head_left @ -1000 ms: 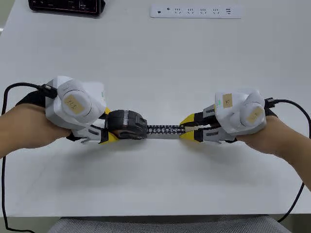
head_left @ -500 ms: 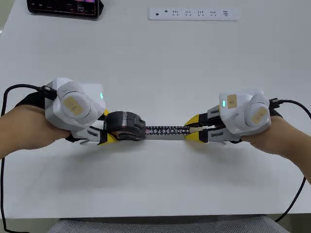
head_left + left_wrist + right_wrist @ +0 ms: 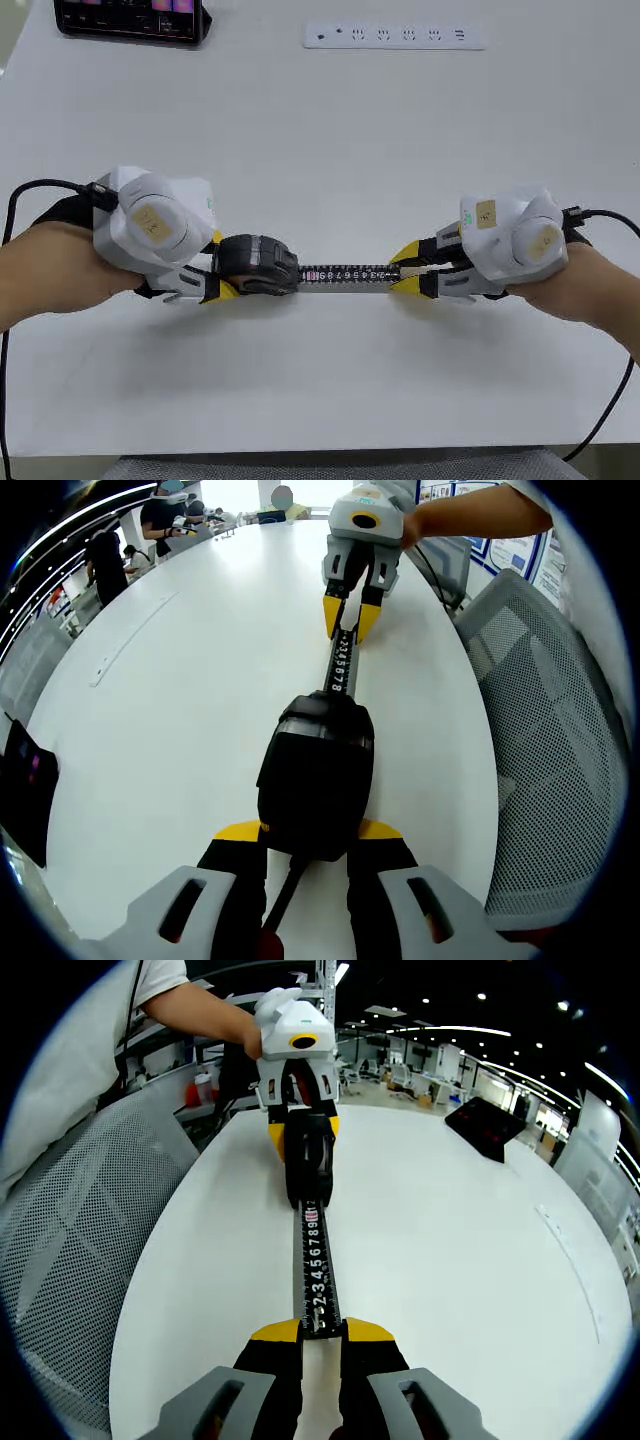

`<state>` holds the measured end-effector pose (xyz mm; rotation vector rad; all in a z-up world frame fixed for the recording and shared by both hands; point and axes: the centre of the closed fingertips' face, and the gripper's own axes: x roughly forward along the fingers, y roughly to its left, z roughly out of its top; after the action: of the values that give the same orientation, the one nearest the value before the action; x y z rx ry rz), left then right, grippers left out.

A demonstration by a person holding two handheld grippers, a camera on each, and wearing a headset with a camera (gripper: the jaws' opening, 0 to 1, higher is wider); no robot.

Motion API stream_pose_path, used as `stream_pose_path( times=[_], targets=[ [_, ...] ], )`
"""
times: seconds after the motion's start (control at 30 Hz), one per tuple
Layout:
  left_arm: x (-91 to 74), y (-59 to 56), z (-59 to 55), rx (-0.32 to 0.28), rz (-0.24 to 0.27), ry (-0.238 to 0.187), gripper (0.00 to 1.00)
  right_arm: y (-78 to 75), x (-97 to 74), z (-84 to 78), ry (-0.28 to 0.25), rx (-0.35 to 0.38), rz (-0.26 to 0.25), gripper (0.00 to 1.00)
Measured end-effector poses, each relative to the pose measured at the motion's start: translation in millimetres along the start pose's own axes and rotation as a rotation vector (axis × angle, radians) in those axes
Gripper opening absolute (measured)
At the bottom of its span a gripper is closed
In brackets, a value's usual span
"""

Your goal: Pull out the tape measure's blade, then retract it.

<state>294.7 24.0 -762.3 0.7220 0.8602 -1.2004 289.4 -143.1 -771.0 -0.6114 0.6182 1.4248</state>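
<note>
"Tape measure (image 3: 258,267): how many, and where does it sit?" asks the first.

"One. Its black case lies on the white desk (image 3: 320,150), lodged between the two jaws of the left gripper (image 3: 224,266), which is closed against the case's sides. In the left gripper view the yellow jaw tips flank the rear of the case."

"And the blade (image 3: 350,273)?"

"One blade, drawn partway out. It runs straight from the case's mouth across to the right gripper (image 3: 403,270), flat and low over the desk, with its printed numbers facing up."

"What does the right gripper have hold of?"

"The blade's free end. Its two jaws are pinched together on it, and the right gripper view shows the yellow tips meeting just beside the last numbers."

"So two grippers. How do they stand to each other?"

"They face each other, tips pointing inward, with the tape measure and its blade as the single line between them. Two hands (image 3: 50,265) hold them, one each, and two black cables (image 3: 40,185) trail off, one from the back of each gripper."

"Anything else?"

"Well apart from both grippers, on the desk's far side, lie one white power strip (image 3: 395,36) beyond the right gripper and one dark device (image 3: 130,18) beyond the left gripper. One mesh chair (image 3: 560,730) stands at the desk's near edge."
</note>
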Motion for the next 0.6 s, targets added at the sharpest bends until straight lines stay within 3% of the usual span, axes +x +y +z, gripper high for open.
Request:
stream_pose_path(
  times=[0.6],
  targets=[
    [0.9, 0.1, 0.8, 0.001, 0.000, 0.000, 0.26, -0.6, -11.9, -15.1, 0.027, 0.007, -0.012, 0.09]
  ],
)
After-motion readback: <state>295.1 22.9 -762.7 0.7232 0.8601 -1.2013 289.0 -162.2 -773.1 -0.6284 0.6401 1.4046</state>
